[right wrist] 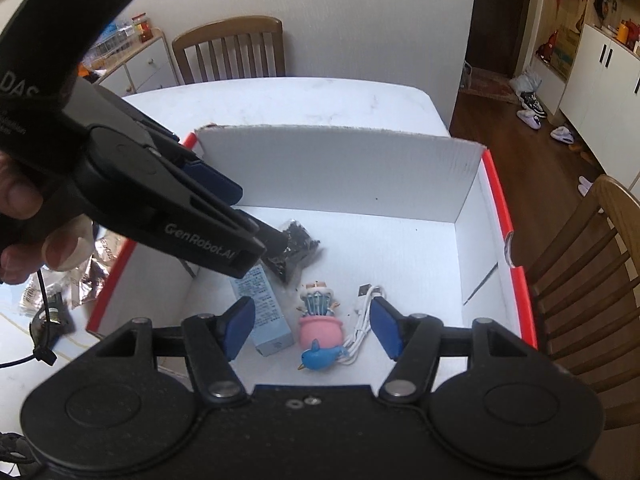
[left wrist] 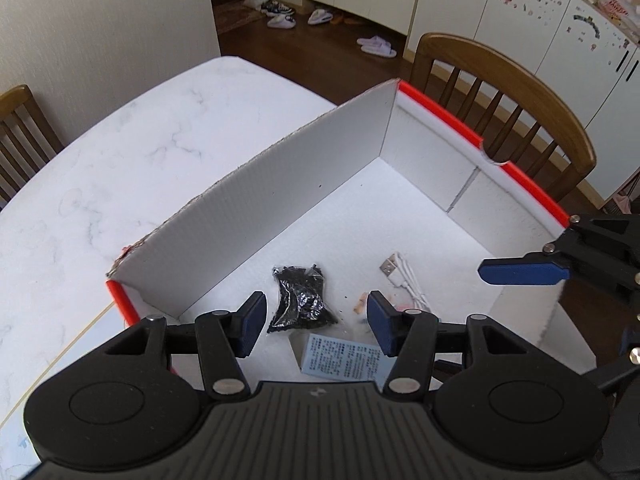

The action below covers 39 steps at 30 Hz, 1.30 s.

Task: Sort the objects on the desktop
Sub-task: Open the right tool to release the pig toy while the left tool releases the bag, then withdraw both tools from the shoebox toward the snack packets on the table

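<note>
Both my left gripper [left wrist: 316,322] and right gripper [right wrist: 312,330] hang spread and empty over the box [right wrist: 496,196]; I withdraw straight up, clearing its walls.

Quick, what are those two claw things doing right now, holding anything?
Left gripper: open, holding nothing, hanging over the box.
Right gripper: open, holding nothing, above the pink and blue toy.

This is a lived-in home, at the dining spot. A white marble-look table [left wrist: 120,152] stands among wooden slat-back chairs [left wrist: 508,108] on a dark wood floor [right wrist: 516,148]. Slippers [left wrist: 376,46] and sneakers [left wrist: 278,9] lie scattered near a doorway, stickers dot the white cabinet doors [left wrist: 532,8], and jars [right wrist: 141,26] sit on a low sideboard.
</note>
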Each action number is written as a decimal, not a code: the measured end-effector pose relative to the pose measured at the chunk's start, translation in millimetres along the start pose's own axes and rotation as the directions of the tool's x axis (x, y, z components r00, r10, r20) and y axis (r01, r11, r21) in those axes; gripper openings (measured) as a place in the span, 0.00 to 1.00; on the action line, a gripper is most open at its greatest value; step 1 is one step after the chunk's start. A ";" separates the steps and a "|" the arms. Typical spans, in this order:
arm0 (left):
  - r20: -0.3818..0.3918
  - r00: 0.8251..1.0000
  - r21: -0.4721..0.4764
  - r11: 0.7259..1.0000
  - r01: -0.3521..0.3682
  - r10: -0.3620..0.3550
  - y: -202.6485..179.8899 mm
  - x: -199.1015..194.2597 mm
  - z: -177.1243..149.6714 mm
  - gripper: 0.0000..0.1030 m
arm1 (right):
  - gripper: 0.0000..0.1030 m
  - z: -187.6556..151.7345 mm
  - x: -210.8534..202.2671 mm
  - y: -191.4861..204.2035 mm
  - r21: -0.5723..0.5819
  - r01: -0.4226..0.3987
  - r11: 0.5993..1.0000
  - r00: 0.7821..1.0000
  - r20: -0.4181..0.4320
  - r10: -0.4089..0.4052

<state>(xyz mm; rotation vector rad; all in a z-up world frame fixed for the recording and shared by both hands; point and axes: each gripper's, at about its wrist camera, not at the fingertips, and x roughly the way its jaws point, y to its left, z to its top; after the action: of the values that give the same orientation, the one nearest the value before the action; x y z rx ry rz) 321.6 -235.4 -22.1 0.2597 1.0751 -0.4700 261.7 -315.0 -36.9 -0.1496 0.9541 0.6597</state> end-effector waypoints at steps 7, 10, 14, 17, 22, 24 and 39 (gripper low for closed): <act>0.044 0.999 0.004 1.000 0.015 -0.015 -2.3 -25.4 -11.8 0.53 | 0.66 -2.2 -14.0 10.1 -0.028 0.022 0.999 0.999 0.032 -0.021; 0.059 0.998 0.003 1.000 0.018 -0.018 -2.5 -34.4 -17.2 0.55 | 0.67 -4.1 -18.6 13.8 -0.030 0.028 0.999 0.999 0.039 -0.027; 0.078 0.997 0.003 1.000 0.021 -0.021 -1.9 -45.2 -25.5 0.58 | 0.75 -7.3 -25.1 17.6 -0.019 0.021 1.000 0.998 0.055 -0.020; 0.091 0.995 0.009 1.000 0.029 -0.030 -2.2 -53.4 -31.8 0.64 | 0.80 -10.7 -30.8 21.5 -0.015 0.015 1.000 0.998 0.065 -0.014; 0.111 0.993 0.020 0.999 0.035 -0.037 -3.0 -65.1 -43.5 0.76 | 0.87 -16.0 -41.1 31.1 -0.013 0.007 1.000 0.997 0.083 -0.006; 0.116 0.992 0.022 0.999 0.042 -0.044 -3.2 -69.2 -47.7 0.80 | 0.89 -17.8 -44.5 34.9 -0.006 0.009 1.000 0.996 0.087 -0.009; 0.160 0.984 0.001 0.996 0.084 -0.083 7.5 -97.2 -80.8 0.94 | 0.91 -28.7 -59.1 67.9 0.020 0.005 1.000 0.994 0.113 -0.008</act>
<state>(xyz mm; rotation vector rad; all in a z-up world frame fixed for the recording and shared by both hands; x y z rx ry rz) 224.2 -171.1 27.1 0.1688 0.9330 -0.5537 178.2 -299.2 4.3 -0.0968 0.8502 0.6461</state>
